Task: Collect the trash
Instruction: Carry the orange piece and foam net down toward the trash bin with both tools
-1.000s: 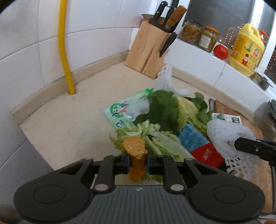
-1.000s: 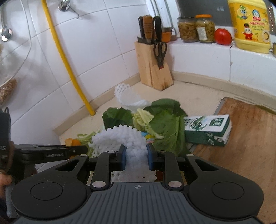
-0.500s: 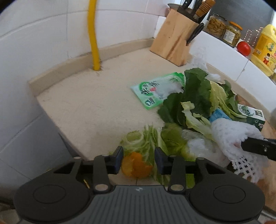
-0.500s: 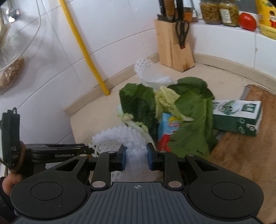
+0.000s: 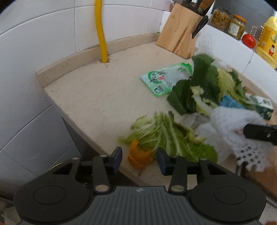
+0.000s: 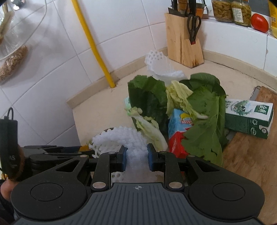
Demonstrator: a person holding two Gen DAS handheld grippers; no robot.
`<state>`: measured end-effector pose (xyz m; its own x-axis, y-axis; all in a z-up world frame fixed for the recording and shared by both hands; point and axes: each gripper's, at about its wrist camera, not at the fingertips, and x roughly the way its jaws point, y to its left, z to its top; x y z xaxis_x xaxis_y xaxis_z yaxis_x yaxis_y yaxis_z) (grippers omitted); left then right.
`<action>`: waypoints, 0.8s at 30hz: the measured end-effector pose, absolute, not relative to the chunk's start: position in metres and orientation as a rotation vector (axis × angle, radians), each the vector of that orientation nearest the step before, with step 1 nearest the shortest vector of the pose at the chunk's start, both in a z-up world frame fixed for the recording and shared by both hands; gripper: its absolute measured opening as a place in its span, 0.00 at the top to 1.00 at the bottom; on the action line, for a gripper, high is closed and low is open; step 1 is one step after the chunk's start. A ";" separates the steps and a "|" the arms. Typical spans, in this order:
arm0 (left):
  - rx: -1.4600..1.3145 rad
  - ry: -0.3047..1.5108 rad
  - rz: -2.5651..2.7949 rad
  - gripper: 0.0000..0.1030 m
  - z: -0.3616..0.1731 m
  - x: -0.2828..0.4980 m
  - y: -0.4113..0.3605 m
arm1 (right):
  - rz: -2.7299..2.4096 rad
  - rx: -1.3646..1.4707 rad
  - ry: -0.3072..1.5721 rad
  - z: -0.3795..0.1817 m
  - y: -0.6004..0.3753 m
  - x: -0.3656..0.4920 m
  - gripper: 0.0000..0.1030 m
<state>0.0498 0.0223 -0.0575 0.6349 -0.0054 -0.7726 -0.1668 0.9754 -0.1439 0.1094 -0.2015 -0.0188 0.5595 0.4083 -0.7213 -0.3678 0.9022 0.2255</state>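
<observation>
An orange peel (image 5: 136,156) lies at the counter's front edge beside pale cabbage leaves (image 5: 166,136). My left gripper (image 5: 139,158) straddles the peel; its jaws are opening and the pads stand clear of it. My right gripper (image 6: 137,156) is shut on a white foam net (image 6: 121,138), which also shows in the left wrist view as a white foam net (image 5: 228,121). Behind lies a pile of trash: dark green leaves (image 6: 148,98), a blue-red carton (image 6: 178,131), a green box (image 6: 249,117), a green-white plastic packet (image 5: 164,77) and a second foam net (image 6: 159,65).
The counter (image 5: 97,97) drops off at its left front edge, close to the peel. A yellow pipe (image 5: 101,34) rises at the tiled back wall. A knife block (image 5: 180,31), jars (image 6: 230,10) and a tomato (image 6: 259,22) stand behind. A wooden board (image 6: 251,164) lies on the right.
The left jaws opened and let go of the orange peel, which now lies on the counter edge. Both grippers sank toward the pile. The right kept its hold on the foam net.
</observation>
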 end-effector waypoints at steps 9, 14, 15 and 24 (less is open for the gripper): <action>-0.225 0.846 0.099 0.89 -0.058 0.042 0.017 | 0.445 0.060 0.862 -0.021 -0.204 0.105 0.71; -0.264 0.824 0.087 0.90 -0.042 0.034 0.022 | 0.448 0.070 0.832 -0.011 -0.206 0.100 0.71; -0.269 0.814 0.084 0.90 -0.039 0.032 0.022 | 0.446 0.070 0.828 -0.011 -0.206 0.100 0.71; -0.387 0.777 0.086 0.91 -0.026 0.027 0.045 | 0.423 0.089 0.799 -0.003 -0.210 0.099 0.72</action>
